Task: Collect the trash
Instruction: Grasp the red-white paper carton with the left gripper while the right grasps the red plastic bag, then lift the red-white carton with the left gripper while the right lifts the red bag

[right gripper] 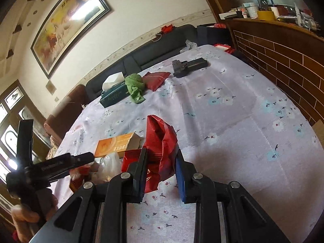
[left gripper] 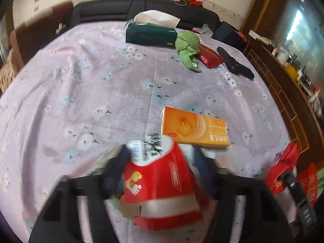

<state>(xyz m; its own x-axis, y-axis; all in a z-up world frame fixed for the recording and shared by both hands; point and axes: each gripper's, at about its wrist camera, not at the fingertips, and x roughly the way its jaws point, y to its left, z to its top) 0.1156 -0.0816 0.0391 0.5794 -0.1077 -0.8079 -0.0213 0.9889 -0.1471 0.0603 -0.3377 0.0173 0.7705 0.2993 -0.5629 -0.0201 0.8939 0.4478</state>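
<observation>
My left gripper (left gripper: 162,158) is shut on a red and white carton (left gripper: 162,180) and holds it just above the lilac flowered tablecloth (left gripper: 91,93). My right gripper (right gripper: 161,160) is shut on a crumpled red foil wrapper (right gripper: 162,139). That wrapper and the right gripper also show at the right edge of the left wrist view (left gripper: 283,168). An orange medicine box (left gripper: 194,128) lies flat on the cloth just beyond the carton. In the right wrist view the orange box (right gripper: 117,143) sits left of the wrapper, with a clear plastic bag (right gripper: 109,167) beside it.
A dark green tissue box (left gripper: 150,35), a green cloth (left gripper: 188,48), a red packet (left gripper: 210,56) and a black device (left gripper: 235,62) lie at the far side. A dark sofa (left gripper: 113,10) stands behind the table. A wooden cabinet (right gripper: 283,60) runs along the right.
</observation>
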